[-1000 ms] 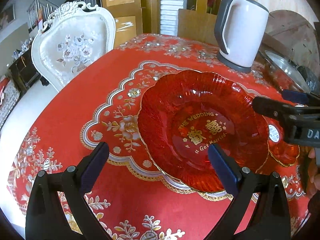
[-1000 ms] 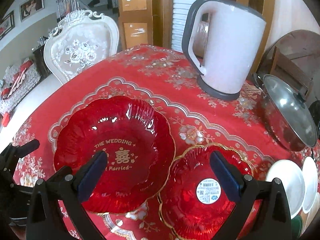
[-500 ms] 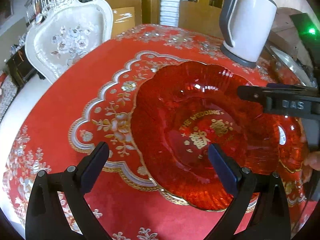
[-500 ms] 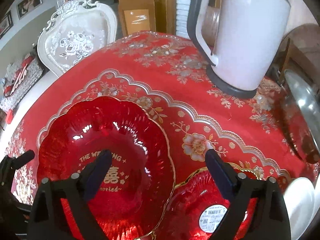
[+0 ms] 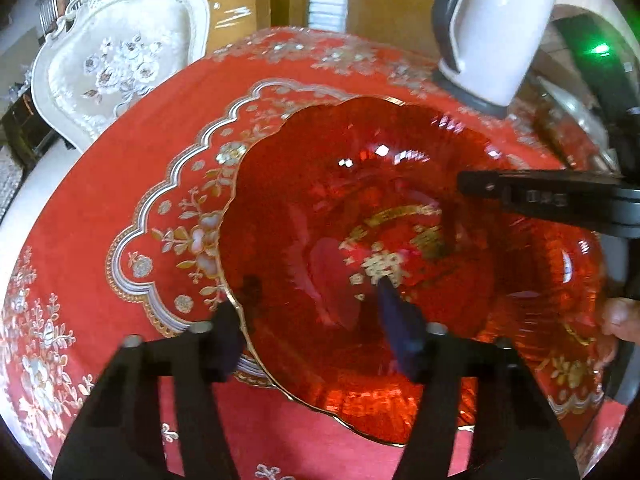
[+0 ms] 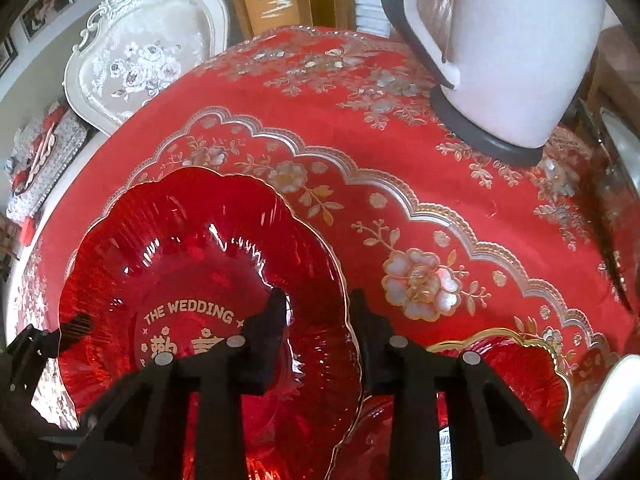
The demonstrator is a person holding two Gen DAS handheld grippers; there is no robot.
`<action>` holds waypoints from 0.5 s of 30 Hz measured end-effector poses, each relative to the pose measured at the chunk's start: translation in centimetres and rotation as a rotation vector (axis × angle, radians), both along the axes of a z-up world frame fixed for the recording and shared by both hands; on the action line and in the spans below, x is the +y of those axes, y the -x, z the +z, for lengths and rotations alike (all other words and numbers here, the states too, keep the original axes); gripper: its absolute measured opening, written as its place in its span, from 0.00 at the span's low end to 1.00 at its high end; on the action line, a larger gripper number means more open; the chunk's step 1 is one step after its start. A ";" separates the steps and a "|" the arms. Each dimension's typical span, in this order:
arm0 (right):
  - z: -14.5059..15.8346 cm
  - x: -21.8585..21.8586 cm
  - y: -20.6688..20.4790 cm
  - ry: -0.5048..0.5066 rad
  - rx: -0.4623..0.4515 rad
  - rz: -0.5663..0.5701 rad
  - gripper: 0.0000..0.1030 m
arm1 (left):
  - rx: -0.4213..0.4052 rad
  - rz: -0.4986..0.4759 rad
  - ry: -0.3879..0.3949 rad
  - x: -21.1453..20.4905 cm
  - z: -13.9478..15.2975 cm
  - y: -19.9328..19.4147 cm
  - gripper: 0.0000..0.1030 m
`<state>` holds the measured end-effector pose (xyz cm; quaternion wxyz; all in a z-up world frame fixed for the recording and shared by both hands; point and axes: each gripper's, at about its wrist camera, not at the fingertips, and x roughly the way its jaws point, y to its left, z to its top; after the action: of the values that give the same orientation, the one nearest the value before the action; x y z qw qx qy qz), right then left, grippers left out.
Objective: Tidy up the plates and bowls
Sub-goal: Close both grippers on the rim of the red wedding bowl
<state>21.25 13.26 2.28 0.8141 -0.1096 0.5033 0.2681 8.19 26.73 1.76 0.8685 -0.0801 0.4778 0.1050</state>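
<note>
A large red glass plate (image 5: 360, 248) with gold "THE WEDDING" lettering sits on the red tablecloth; it also shows in the right wrist view (image 6: 192, 280). My left gripper (image 5: 316, 328) straddles its left rim, one finger outside and one inside, jaws narrowed but still apart. My right gripper (image 6: 316, 324) straddles its right rim, jaws close around the edge; its finger shows in the left wrist view (image 5: 532, 196). A smaller red plate (image 6: 504, 380) with a barcode sticker lies to the right, partly under the large one.
A white electric kettle (image 6: 512, 52) stands at the back right. A steel pot lid (image 6: 624, 148) and a white dish (image 6: 608, 420) are at the far right. An ornate white chair (image 5: 116, 64) stands behind the table (image 6: 360, 120).
Both grippers have moved in over the large plate's rims and their jaws have narrowed from wide open. The right gripper shifted left, from the small plate to the large one.
</note>
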 end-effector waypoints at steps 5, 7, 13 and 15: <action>0.4 -0.1 0.3 -0.010 -0.010 -0.002 0.31 | 0.001 0.030 0.026 1.4 -0.2 0.3 0.29; 0.7 -0.2 0.7 -0.022 -0.013 -0.004 0.31 | -0.004 0.039 0.028 1.9 0.0 0.6 0.28; 1.9 0.0 2.4 -0.040 -0.035 0.016 0.31 | -0.027 0.054 0.035 3.2 1.4 1.9 0.26; 2.6 0.2 3.2 -0.053 -0.044 0.021 0.31 | -0.044 0.062 0.016 3.7 2.2 2.8 0.26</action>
<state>18.06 13.50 4.83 0.8247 -0.0989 0.4769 0.2874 5.39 30.44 3.94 0.8745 -0.1042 0.4566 0.1262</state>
